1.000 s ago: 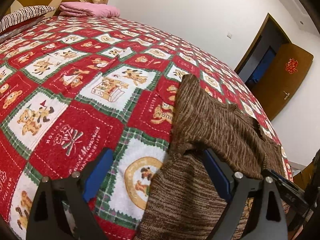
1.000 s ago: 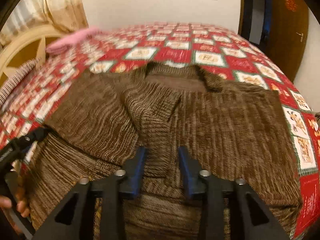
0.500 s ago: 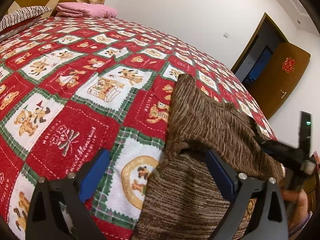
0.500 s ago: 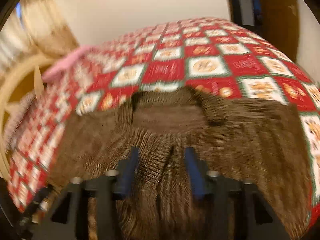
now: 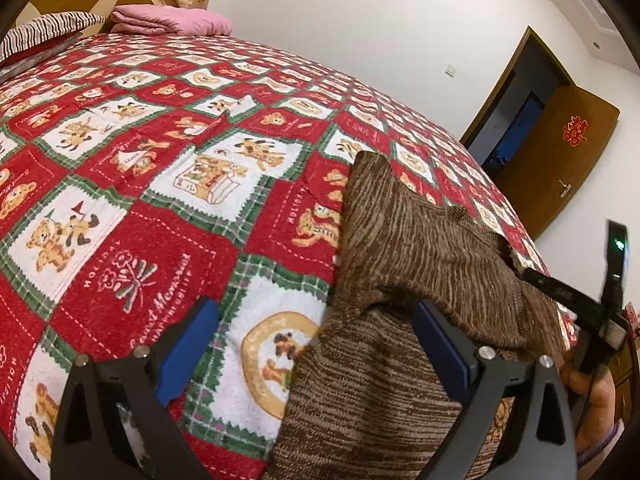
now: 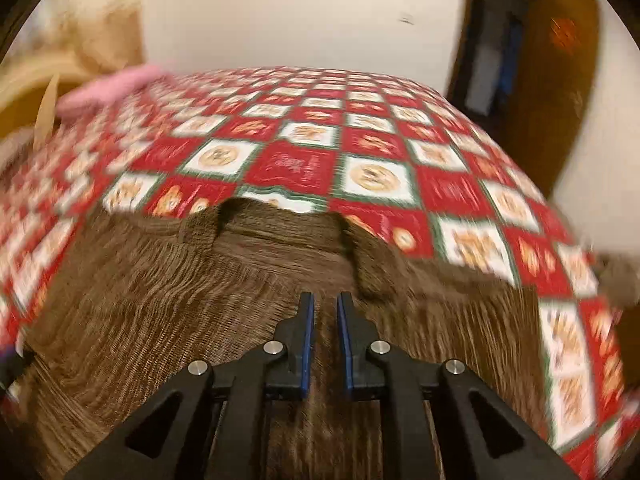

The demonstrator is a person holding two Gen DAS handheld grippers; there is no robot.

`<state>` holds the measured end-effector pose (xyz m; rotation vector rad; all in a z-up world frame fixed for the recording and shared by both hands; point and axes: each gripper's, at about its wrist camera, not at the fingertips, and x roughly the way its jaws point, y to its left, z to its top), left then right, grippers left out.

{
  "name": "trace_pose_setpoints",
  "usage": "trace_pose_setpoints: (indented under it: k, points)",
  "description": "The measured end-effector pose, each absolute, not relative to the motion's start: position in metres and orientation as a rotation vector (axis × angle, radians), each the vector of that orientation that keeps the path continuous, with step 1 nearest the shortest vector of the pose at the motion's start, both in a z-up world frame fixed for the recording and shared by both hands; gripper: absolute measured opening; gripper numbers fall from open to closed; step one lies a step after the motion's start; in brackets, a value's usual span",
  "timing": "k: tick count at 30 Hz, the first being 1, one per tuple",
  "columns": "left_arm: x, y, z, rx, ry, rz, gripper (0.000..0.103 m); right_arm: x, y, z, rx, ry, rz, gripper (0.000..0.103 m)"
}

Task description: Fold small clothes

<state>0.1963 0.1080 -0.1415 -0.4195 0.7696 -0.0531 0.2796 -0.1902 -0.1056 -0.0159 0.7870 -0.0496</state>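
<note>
A brown knitted sweater lies on the bed with its left side folded over onto itself. Its collar faces the far side in the right wrist view. My left gripper stands wide open across the sweater's left edge; one pad is over the bedspread, the other over the knit, and nothing is pinched. My right gripper is closing just below the collar, its jaws almost together on a ridge of brown knit. The left wrist view shows that right gripper at the sweater's far edge, with a person's hand behind it.
A red, white and green teddy-bear bedspread covers the whole bed. A folded pink cloth and a striped pillow lie by the headboard. An open brown door stands past the bed's far right corner.
My right gripper went from half open around the sleeve fold to nearly shut and moved up toward the collar. It came into the left wrist view. The left gripper stayed put.
</note>
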Motion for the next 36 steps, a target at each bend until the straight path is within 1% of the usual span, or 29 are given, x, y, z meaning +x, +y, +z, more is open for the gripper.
trace_pose_setpoints:
  k: [1, 4, 6, 9, 11, 12, 13, 15, 18, 20, 23, 24, 26, 28, 32, 36]
  points:
    - [0.196, 0.108, -0.141, -0.42, 0.77, -0.053, 0.1, 0.27, -0.201, -0.102, 0.062, 0.769, -0.056, 0.012]
    - [0.196, 0.108, -0.141, -0.42, 0.769, -0.054, 0.1, 0.242, -0.209, -0.093, 0.17, 0.722, -0.01, 0.012]
    - [0.195, 0.108, -0.14, -0.42, 0.762, -0.055, 0.1, 0.231, -0.194, -0.093, 0.165, 0.734, 0.074, 0.012]
    - [0.187, 0.108, -0.135, -0.402, 0.757, -0.058, 0.1, 0.222, -0.168, -0.102, 0.113, 0.797, 0.163, 0.012]
    - [0.181, 0.105, -0.129, -0.355, 0.754, -0.049, 0.1, 0.217, -0.159, -0.121, 0.095, 0.895, 0.175, 0.012]
    - [0.18, 0.1, -0.123, -0.305, 0.744, -0.04, 0.1, 0.213, -0.158, -0.128, 0.083, 0.904, 0.174, 0.012]
    - [0.182, 0.095, -0.118, -0.255, 0.733, -0.032, 0.1, 0.204, -0.159, -0.129, 0.071, 0.856, 0.178, 0.013]
    - [0.193, 0.085, -0.101, -0.172, 0.698, -0.019, 0.1, 0.195, -0.161, -0.13, 0.085, 0.845, 0.187, 0.014]
    - [0.218, 0.08, -0.089, -0.177, 0.693, -0.015, 0.1, 0.194, -0.164, -0.133, 0.111, 0.838, 0.186, 0.014]
    - [0.235, 0.08, -0.097, -0.156, 0.735, 0.013, 0.101, 0.192, -0.164, -0.135, 0.118, 0.835, 0.187, 0.014]
    - [0.251, 0.077, -0.136, -0.049, 0.883, 0.111, 0.101, 0.189, -0.167, -0.135, 0.132, 0.826, 0.193, 0.014]
    - [0.252, 0.087, -0.144, -0.104, 0.916, 0.086, 0.102, 0.189, -0.169, -0.134, 0.137, 0.825, 0.194, 0.014]
    - [0.244, 0.1, -0.139, -0.153, 0.885, 0.117, 0.103, 0.189, -0.171, -0.134, 0.147, 0.821, 0.198, 0.014]
    - [0.245, 0.106, -0.144, -0.178, 0.902, 0.122, 0.103, 0.189, -0.173, -0.135, 0.156, 0.819, 0.2, 0.014]
    - [0.244, 0.095, -0.145, -0.106, 0.903, 0.149, 0.103, 0.189, -0.174, -0.135, 0.165, 0.817, 0.204, 0.014]
    - [0.241, 0.102, -0.14, -0.143, 0.921, 0.094, 0.103, 0.189, -0.172, -0.133, 0.152, 0.848, 0.193, 0.014]
